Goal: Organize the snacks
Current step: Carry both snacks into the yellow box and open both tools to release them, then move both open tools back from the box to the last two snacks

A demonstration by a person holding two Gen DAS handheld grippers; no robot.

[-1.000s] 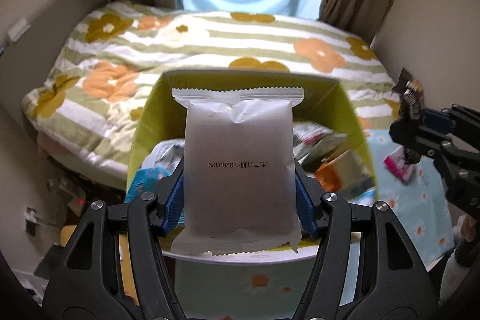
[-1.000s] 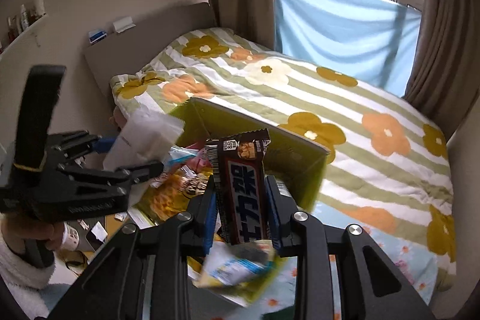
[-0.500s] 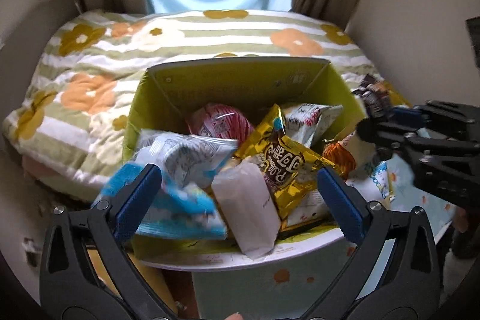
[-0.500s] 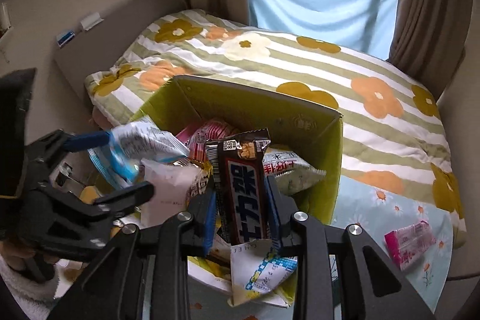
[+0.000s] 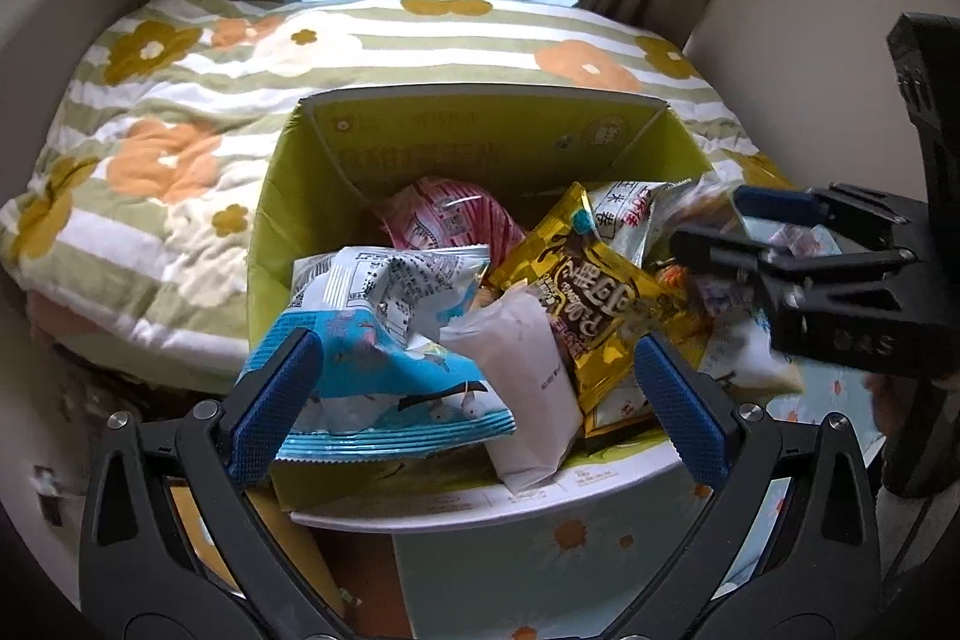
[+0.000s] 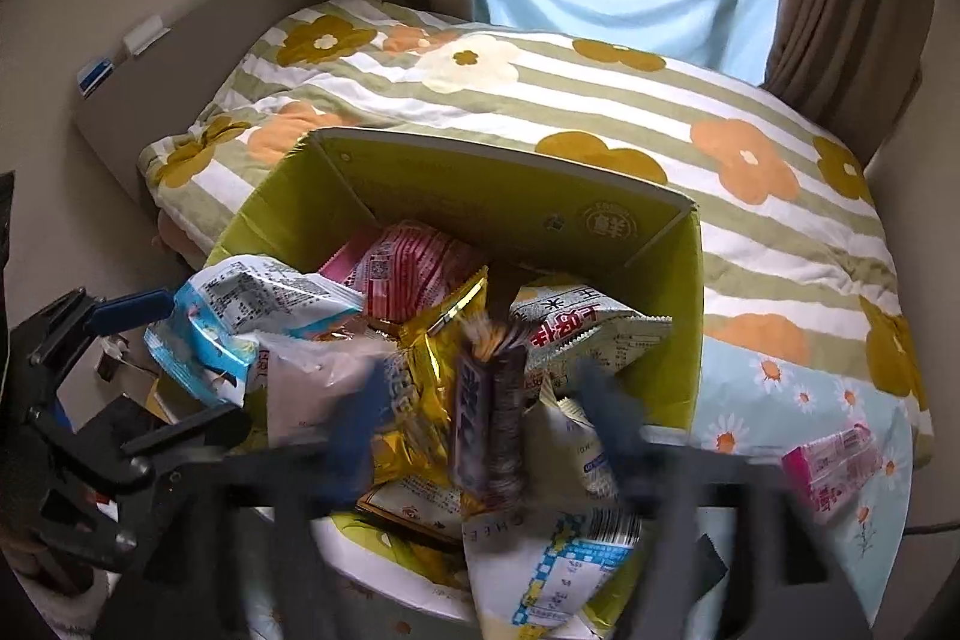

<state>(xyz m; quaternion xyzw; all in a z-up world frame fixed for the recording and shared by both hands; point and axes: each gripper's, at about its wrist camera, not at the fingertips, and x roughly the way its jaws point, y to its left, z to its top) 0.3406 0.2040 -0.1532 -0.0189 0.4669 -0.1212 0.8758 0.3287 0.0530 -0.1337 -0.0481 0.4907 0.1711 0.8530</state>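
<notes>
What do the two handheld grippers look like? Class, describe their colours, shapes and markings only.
The left gripper has a black frame of angular, cut-out arms joined with silver bolts, and jaws faced with blue textured pads. The right gripper has the same black build with blue on its jaws and faint embossed lettering on its body. In its own view it is motion-blurred. No cables or sleeves are clearly visible.
</notes>
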